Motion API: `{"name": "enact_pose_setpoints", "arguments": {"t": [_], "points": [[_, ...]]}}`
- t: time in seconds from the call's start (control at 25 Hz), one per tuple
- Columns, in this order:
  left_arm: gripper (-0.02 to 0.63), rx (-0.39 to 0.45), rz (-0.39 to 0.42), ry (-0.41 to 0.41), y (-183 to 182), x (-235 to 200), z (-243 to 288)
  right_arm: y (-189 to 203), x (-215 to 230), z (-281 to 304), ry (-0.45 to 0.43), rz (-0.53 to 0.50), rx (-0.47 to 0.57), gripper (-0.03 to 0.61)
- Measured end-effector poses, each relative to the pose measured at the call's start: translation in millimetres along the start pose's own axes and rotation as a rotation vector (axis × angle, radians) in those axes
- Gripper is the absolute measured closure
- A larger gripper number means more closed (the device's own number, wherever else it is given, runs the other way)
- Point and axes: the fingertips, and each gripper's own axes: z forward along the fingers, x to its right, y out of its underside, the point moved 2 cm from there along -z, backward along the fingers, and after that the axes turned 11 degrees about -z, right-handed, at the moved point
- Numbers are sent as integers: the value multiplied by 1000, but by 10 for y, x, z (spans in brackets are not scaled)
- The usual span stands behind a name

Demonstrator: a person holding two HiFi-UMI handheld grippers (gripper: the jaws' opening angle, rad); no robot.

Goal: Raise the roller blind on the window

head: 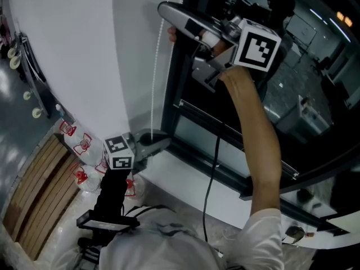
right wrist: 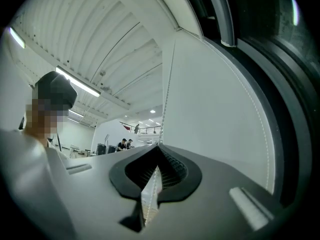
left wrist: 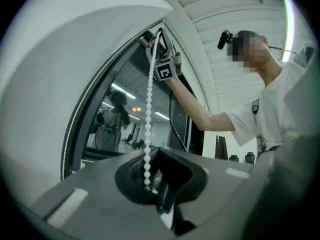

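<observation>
A white roller blind (head: 84, 49) covers the left part of the dark window (head: 304, 94). Its white bead chain (head: 153, 72) hangs beside the window frame. High up, my right gripper (head: 167, 11) is shut on the bead chain (right wrist: 167, 89), which rises from my right gripper (right wrist: 159, 146) alongside the blind (right wrist: 220, 109). Low down by the sill, my left gripper (head: 151, 143) is shut on the same chain. In the left gripper view the chain (left wrist: 148, 109) runs taut from my left gripper (left wrist: 151, 154) up to the right gripper (left wrist: 159, 39).
A white sill (head: 185, 179) runs under the dark window frame (head: 174, 94). A black cable (head: 212, 167) hangs from the raised arm across the sill. Plastic bags with red print (head: 81, 145) and wooden slats (head: 39, 184) lie at the lower left.
</observation>
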Motion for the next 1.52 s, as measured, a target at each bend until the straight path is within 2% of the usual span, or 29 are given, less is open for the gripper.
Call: {"name": "enact_pose_setpoints", "arguments": {"t": [0.12,0.32,0.72,1.08,1.44,1.52], "points": [[615,-5,-3,1,10,1,7,104,-67,10,-18,0,-31,572],[615,-4,-11,5,40,7,11,654,-141,-89,-6,55,-119,572],[615,-6,1,13,0,15,23,1220,-279,-316,24,148,-140,572],[615,-8,-4,5,-10,19,29,2008,-494,-452,29,256,-237,572],[615,0,7,8,-15,3,21,2517,-708,-566,3,360,-273,572],[615,3,3,10,-21,11,24,2478,-729,-568,-16,332,-262,571]]}}
